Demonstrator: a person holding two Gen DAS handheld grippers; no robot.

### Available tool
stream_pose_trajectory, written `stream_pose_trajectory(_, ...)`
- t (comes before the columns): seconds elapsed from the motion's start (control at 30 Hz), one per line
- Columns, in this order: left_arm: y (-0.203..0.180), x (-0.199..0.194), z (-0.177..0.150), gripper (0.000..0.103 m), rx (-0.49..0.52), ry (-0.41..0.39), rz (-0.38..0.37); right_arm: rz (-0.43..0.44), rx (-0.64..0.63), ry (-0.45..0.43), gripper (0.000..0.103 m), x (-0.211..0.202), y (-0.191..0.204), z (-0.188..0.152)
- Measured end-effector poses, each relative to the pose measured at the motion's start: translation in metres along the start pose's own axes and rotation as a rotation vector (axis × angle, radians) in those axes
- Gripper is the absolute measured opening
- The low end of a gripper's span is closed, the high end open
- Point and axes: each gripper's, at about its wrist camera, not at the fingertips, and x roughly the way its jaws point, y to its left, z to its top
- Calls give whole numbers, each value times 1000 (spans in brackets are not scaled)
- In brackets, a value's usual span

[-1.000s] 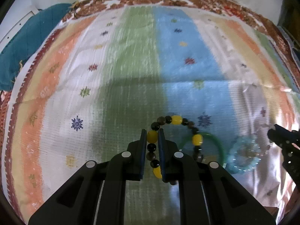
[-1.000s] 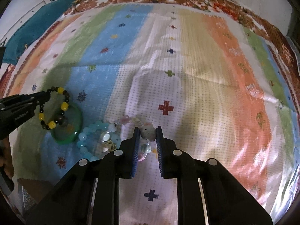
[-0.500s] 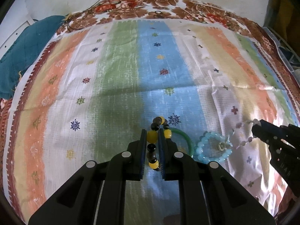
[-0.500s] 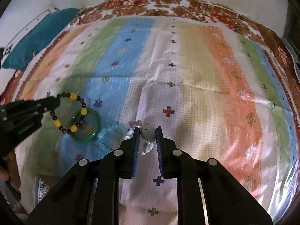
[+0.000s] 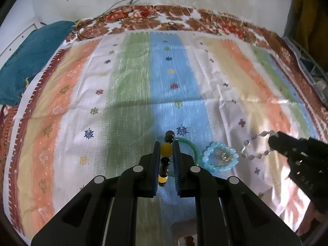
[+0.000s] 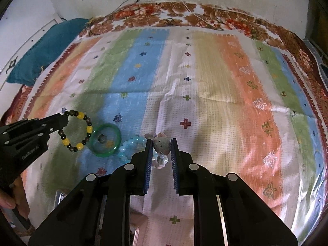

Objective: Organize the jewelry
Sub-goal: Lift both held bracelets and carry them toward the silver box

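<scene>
At the lower centre of the left wrist view, the left gripper (image 5: 166,153) has its fingers pinched on a yellow-and-dark beaded bracelet (image 5: 165,157). Lower centre of the right wrist view, the right gripper (image 6: 161,146) clamps a pale pink beaded bracelet with a grey stone charm (image 6: 162,143). Both pieces look lifted off the striped woven cloth (image 6: 215,94), so the step seems a carry; next comes finding each a place. Behind lie a green glass bangle (image 6: 106,142) and a light-blue beaded bracelet (image 5: 220,159). No container is clearly visible.
</scene>
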Motion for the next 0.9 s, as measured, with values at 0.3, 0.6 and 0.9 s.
stream_pose_trajectory(0.3,-1,-24,-5,11,-13,-34,-29,-15,-4,-23,18,-18,8,-6)
stream_pose_trajectory(0.6,-7,-53,-17,11,-15,-65,-65,3,-1,-69,18,-44,14,-12)
stream_pose_trajectory(0.9,-16,-75,-28,11,10,-94,-85,30,-14,-90,18,-66,22,-24)
